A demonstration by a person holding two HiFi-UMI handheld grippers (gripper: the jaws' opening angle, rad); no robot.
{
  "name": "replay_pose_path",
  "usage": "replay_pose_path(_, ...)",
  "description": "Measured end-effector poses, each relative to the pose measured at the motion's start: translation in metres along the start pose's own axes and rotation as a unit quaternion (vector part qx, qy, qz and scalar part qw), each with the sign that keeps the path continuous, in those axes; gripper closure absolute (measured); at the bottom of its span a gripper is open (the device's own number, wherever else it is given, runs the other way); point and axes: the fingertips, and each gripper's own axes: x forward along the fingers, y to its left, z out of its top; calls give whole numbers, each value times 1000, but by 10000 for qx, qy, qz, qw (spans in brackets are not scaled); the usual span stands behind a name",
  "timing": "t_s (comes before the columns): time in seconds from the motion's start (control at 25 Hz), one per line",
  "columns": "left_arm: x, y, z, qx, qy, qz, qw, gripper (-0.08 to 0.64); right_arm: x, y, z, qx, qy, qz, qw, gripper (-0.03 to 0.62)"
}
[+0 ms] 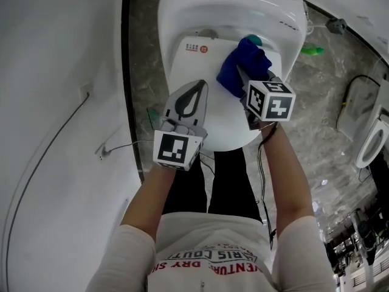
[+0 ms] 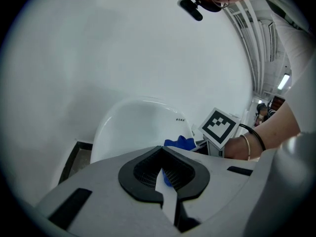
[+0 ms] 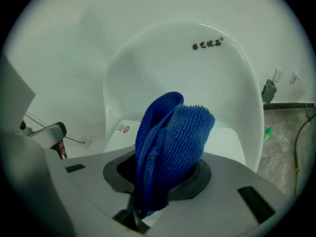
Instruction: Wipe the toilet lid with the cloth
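The white toilet lid (image 1: 203, 66) lies closed, with a red-marked sticker (image 1: 196, 47) near its hinge. A folded blue cloth (image 1: 243, 66) rests on the lid's far right part, and my right gripper (image 1: 243, 79) is shut on it. In the right gripper view the cloth (image 3: 168, 147) stands bunched up between the jaws, in front of the tank (image 3: 197, 83). My left gripper (image 1: 193, 96) hovers over the lid's left side, shut with nothing in it. From the left gripper (image 2: 165, 174) view, the cloth (image 2: 180, 143) shows just beyond the jaws.
A white wall (image 1: 55, 102) runs close along the left, with a thin wire (image 1: 115, 148) on it. Grey marble floor (image 1: 328, 96) lies to the right, with a green object (image 1: 312, 50), a cable (image 1: 352, 90) and another white fixture (image 1: 371, 142).
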Motion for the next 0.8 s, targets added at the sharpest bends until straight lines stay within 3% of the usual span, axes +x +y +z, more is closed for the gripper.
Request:
replay_pose_path(0.16,10,-27,4,-219,-110,9,9997,554,-18,-31,-8,-10,66,-84,9999,497)
replay_pose_path(0.48,27,-73,1,-242,-153,28,9996,554,-49,-100,-21,-204,318,-354,9987,497)
replay_pose_path(0.8,15,-94,-9,-179,-40,-3,9998,554,-66,-127,-32,-215,401,-694,9966,497)
